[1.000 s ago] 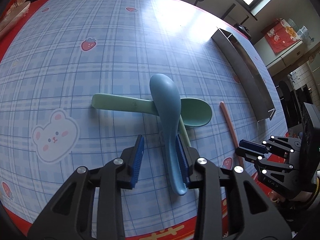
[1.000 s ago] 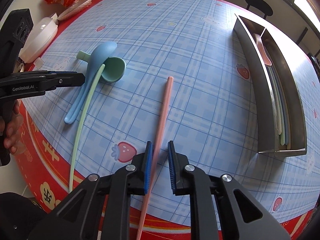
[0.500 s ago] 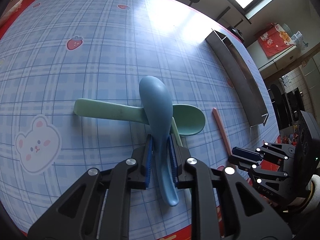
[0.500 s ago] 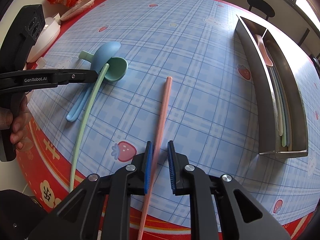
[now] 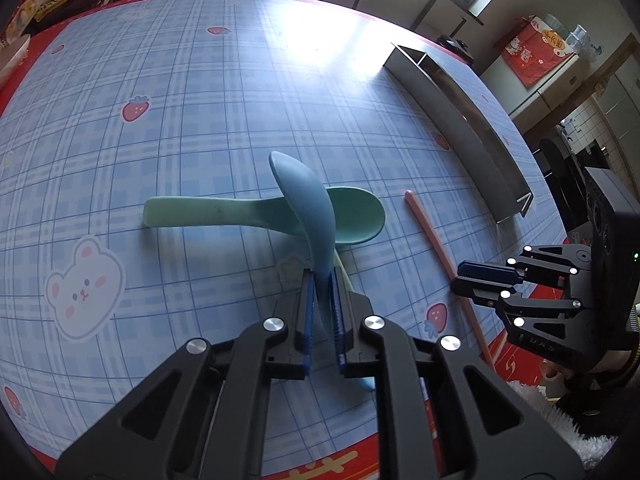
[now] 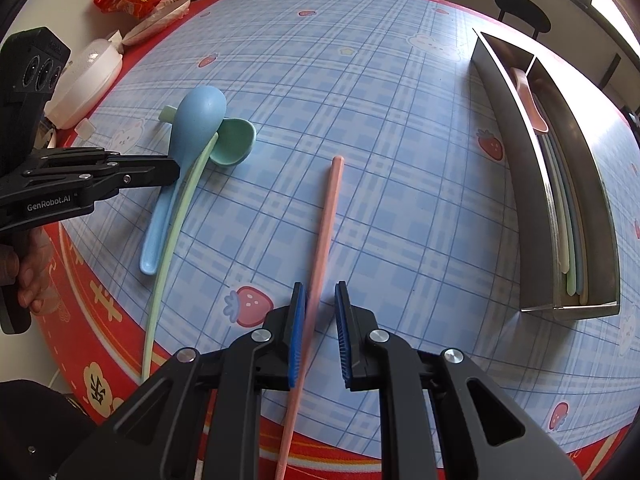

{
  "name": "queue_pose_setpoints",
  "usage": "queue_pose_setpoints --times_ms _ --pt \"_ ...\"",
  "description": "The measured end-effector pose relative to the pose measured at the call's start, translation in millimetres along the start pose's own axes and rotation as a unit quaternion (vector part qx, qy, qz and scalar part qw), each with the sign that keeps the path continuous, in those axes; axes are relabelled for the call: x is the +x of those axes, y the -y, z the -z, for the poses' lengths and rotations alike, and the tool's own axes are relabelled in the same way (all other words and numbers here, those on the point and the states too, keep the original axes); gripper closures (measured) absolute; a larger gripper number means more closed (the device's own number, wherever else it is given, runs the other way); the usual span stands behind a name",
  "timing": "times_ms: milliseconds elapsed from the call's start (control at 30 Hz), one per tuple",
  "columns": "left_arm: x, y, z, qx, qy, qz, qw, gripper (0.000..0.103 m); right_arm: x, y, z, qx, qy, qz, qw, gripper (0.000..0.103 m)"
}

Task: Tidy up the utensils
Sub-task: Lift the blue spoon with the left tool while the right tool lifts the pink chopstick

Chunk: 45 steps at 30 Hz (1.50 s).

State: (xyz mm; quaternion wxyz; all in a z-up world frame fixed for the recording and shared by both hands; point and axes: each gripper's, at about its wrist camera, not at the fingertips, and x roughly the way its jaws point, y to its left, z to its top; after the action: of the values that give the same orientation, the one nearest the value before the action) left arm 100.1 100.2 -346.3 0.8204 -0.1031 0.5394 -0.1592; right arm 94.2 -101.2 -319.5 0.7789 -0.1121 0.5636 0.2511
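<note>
Now left gripper (image 5: 322, 312) jaws pinching blue spoon (image 5: 310, 216), formerly spread, right gripper (image 6: 320, 332) jaws unchanged, straddling pink chopstick (image 6: 326, 236).

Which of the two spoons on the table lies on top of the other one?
The blue spoon: it crosses over the green spoon, and the left gripper is shut on its handle.

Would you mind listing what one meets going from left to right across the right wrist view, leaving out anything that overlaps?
Left gripper → blue spoon → pink chopstick → metal utensil tray. The green spoon and green chopstick overlap the blue spoon, so they are left out.
</note>
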Motion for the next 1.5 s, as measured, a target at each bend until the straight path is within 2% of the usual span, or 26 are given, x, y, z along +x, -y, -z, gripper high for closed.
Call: queue_pose_setpoints --times_ms 267,533,700,800,900,1067,1267,1367,1500 --pt "5.2 20.5 7.2 0.04 -0.008 -0.007 0.9991 0.091 -0.6 0.3 0.9 0.001 0.002 -0.002 1.0 0.087" --pt "13.2 24.3 13.1 0.04 -0.014 -0.007 0.9991 0.091 -0.7 -0.1 1.6 0.002 0.004 -0.002 1.0 0.087" --pt "8.1 17.1 22.9 0.009 -0.011 0.0 0.9999 0.092 -1.1 0.0 2.5 -0.001 0.007 -0.003 1.0 0.088" --pt "-1.5 8.4 34.1 -0.022 0.0 0.002 0.9998 0.093 -1.3 3.7 3.0 0.004 0.01 -0.003 1.0 0.096" --pt "-16.0 -2.6 39.9 -0.056 0.016 0.014 0.9982 0.093 -0.9 5.9 2.8 0.011 0.013 -0.01 1.0 0.096" --pt "-38.1 -16.2 38.8 -0.079 0.034 0.011 0.9962 0.092 0.4 3.1 1.8 0.006 0.013 -0.008 1.0 0.096" --pt "-40.7 -18.6 43.2 -0.097 0.025 0.02 0.9948 0.092 0.1 13.2 1.9 0.031 0.011 -0.03 0.999 0.096" --pt "-38.8 -12.4 43.2 -0.091 0.02 0.023 0.9954 0.092 -1.6 21.1 1.7 0.056 0.011 -0.047 0.997 0.096" --pt "-44.8 -4.0 37.2 -0.075 0.029 0.014 0.9967 0.092 -14.3 24.4 2.1 0.063 0.033 -0.067 0.995 0.096"
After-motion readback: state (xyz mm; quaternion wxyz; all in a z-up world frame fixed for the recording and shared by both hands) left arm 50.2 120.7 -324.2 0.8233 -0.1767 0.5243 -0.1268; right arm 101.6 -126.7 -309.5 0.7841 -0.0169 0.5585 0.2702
